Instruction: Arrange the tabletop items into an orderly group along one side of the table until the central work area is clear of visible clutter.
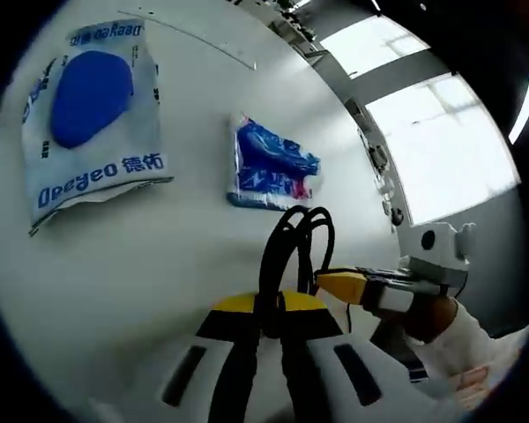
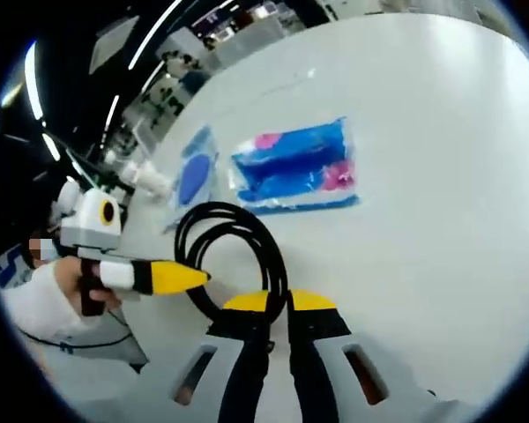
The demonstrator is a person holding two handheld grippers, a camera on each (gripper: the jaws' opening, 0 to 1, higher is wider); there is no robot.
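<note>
While both grippers meet over a white surface (image 1: 159, 264), each clamps the same black cable loop (image 1: 298, 238). In the left gripper view, the left gripper (image 1: 269, 308) has its yellow-tipped fingers pressed together on the loop's strands, and the right gripper (image 1: 339, 282) comes in from the right, touching the loop. In the right gripper view, the right gripper (image 2: 278, 304) pinches the loop in the same way. Just beyond lies a small blue and pink packet (image 1: 273, 167), its print too blurred to read. Well apart from it lies a larger white pack (image 1: 93, 115) with a blue oval, lettered "Deeyeo" beside Chinese characters.
</note>
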